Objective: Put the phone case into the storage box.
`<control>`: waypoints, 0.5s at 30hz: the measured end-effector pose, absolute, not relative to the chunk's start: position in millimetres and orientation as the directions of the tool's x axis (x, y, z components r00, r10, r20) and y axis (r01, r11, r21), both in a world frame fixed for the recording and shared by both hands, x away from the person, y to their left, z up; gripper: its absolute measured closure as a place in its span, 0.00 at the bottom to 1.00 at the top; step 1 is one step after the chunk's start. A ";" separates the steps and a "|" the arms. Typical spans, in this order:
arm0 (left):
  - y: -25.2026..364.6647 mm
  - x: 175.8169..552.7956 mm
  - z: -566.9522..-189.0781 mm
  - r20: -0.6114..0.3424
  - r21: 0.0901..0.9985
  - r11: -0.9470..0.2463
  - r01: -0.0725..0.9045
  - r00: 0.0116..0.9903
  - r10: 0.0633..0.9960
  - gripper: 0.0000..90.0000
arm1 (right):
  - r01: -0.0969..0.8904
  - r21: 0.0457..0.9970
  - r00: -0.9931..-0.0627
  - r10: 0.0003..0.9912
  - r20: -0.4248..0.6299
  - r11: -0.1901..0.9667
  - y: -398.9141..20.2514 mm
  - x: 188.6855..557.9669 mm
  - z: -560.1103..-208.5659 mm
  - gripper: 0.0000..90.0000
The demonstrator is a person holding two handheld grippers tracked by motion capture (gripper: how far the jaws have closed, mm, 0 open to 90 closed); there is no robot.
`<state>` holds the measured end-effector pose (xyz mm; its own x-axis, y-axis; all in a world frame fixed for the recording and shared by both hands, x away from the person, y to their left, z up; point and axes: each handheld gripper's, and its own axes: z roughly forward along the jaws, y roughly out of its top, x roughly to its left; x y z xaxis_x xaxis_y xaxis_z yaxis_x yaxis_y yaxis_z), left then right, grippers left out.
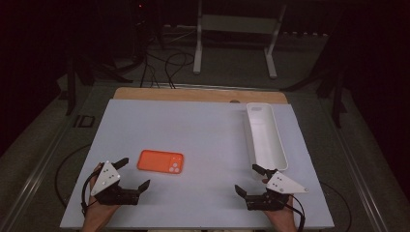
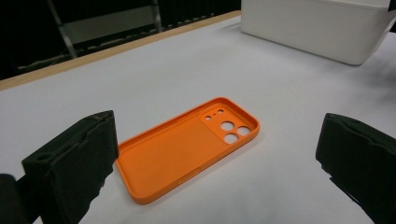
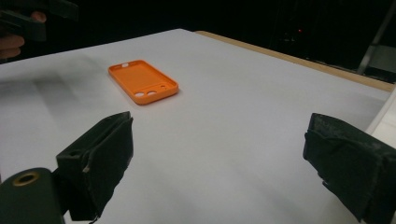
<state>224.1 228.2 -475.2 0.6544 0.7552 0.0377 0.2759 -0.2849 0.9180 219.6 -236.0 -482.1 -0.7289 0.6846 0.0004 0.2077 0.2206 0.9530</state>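
In the high view, a pale grey-white table [image 1: 203, 135] with a wooden far edge stands in a dark room; behind it are cables on the floor and a white metal frame [image 1: 237, 29]. An orange phone case [image 1: 160, 161] lies flat at the near-left part of the table, just beyond the left gripper [image 1: 134, 175], whose jaws are spread with nothing between them. The right gripper [image 1: 246, 179] rests near the long white tray [image 1: 279, 147], jaws also spread and empty. In the left gripper view, the phone case [image 2: 187, 147] lies with its hollow side up, camera holes at its far end; no writing can be read. In the right gripper view, the phone case [image 3: 142, 80] lies well apart from the jaws.
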 end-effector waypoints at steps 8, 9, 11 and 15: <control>229.3 224.3 -475.1 0.034 0.918 -0.281 0.279 0.652 0.758 0.00 | 0.207 0.954 -0.728 0.686 0.002 0.217 -236.3 219.7 -482.9 0.09; 229.3 224.3 -475.1 0.034 0.918 -0.281 0.279 0.652 0.758 0.00 | 0.208 0.954 -0.726 0.687 0.003 0.216 -236.2 219.7 -483.1 0.09; 229.9 223.8 -474.9 0.033 0.918 -0.279 0.280 0.650 0.760 0.00 | 0.208 0.954 -0.727 0.687 0.003 0.216 -235.8 219.5 -483.7 0.09; 229.1 223.2 -474.2 0.034 0.917 -0.283 0.282 0.650 0.759 0.00 | 0.212 0.953 -0.728 0.686 0.007 0.216 -234.4 219.2 -484.0 0.09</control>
